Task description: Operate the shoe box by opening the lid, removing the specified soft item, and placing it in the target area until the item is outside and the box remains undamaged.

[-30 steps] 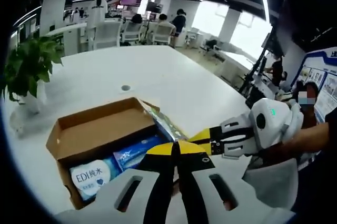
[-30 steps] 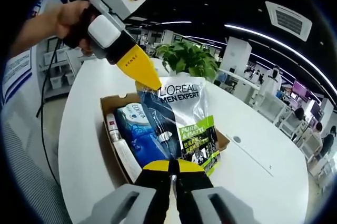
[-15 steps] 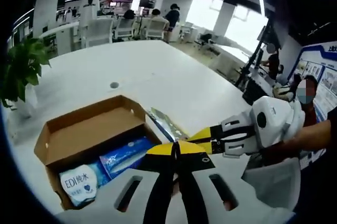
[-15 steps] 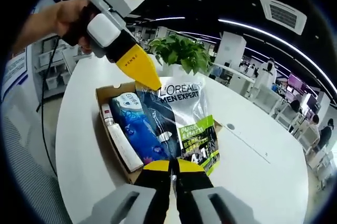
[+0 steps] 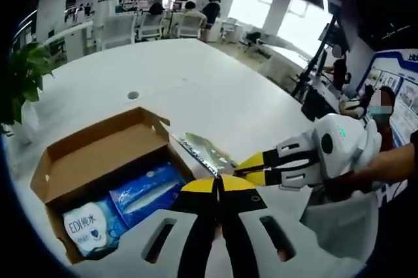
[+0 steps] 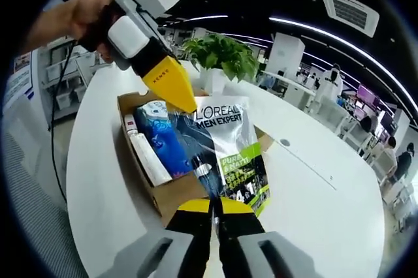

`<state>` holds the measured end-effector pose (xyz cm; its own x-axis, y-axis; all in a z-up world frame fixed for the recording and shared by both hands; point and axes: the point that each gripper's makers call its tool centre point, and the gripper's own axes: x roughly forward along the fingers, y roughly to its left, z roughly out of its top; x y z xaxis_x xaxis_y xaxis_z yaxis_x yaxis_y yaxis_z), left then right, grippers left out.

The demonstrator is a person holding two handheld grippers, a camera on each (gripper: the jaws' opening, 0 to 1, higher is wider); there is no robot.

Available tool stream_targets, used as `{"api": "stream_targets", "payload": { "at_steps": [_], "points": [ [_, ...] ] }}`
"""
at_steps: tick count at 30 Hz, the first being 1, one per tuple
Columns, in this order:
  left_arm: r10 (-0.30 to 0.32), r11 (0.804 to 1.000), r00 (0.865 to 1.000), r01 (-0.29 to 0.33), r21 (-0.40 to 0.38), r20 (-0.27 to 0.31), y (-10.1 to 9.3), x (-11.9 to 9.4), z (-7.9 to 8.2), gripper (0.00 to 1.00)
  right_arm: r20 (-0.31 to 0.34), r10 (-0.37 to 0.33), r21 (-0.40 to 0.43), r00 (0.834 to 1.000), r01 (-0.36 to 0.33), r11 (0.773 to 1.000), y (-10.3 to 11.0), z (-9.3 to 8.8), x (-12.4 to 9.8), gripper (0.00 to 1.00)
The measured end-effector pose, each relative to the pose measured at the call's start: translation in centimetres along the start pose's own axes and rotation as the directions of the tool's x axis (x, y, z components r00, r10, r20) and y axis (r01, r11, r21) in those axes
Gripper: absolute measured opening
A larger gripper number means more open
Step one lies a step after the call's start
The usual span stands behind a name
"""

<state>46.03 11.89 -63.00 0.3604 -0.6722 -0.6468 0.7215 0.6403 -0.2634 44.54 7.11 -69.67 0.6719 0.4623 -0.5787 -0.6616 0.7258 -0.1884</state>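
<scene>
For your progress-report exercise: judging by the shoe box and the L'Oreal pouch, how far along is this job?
Done: the shoe box stands open, with other packs inside. In hand: the left gripper pinches the top of the L'Oreal pouch and the right gripper its bottom, holding it above the box. Left: carry it clear and set it on the white table.
</scene>
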Motion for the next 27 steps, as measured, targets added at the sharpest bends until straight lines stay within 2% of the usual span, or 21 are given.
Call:
{"api": "stream_targets", "payload": {
  "at_steps": [15, 27],
  "points": [
    [-0.002, 1.000, 0.998, 0.003, 0.014, -0.058, -0.1, 2.4, -1.5, 0.00, -0.035, 0.003, 0.038, 0.999, -0.001, 0.999, -0.3, -2.8, 0.6, 0.00],
    [0.007, 1.000, 0.997, -0.006, 0.016, -0.078, -0.2, 3.4, -1.9, 0.00, -0.037, 0.005, 0.060, 0.999, -0.003, 0.998, -0.4, -3.7, 1.0, 0.00]
  ]
}}
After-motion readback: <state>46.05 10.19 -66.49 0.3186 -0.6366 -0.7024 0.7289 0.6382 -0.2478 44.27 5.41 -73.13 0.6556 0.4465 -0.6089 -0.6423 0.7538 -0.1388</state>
